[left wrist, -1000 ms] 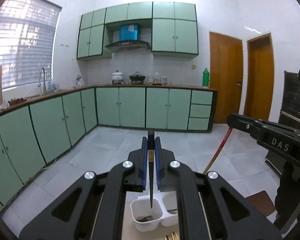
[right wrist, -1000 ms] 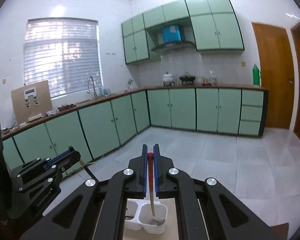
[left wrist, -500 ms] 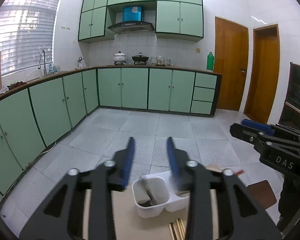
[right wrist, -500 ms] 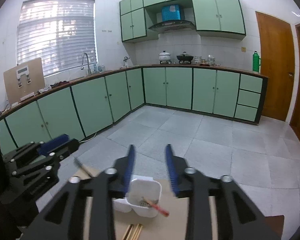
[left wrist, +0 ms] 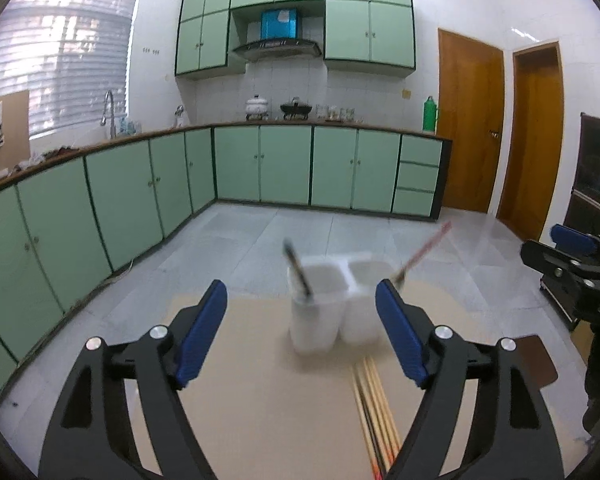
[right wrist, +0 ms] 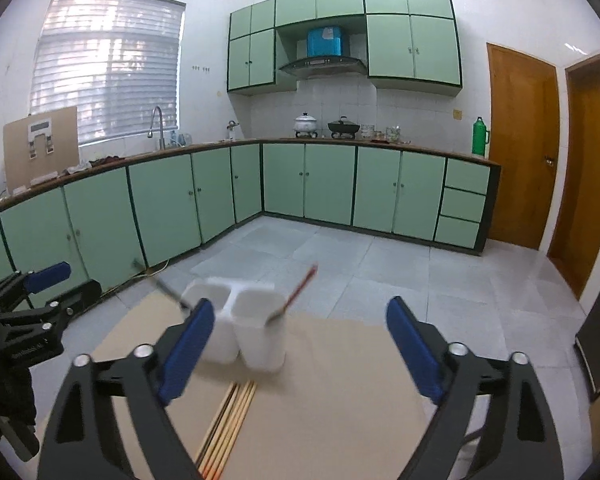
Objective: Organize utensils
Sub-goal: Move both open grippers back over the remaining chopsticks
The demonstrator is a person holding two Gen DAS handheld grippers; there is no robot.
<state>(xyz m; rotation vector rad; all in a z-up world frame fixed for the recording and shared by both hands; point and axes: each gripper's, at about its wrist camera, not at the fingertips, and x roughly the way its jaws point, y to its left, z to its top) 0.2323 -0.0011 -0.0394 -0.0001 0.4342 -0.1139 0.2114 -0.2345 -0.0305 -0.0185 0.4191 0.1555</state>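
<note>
A home kitchen: green cabinets (right wrist: 172, 204), sink tap (right wrist: 157, 124), range hood (right wrist: 323, 65), pots (right wrist: 306, 123) on the counter.

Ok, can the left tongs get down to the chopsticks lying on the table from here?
Probably yes. The left tongs have just been opening and hold nothing. The loose chopsticks lie flat on the table, nearer than the white holder, with nothing over them.
</note>
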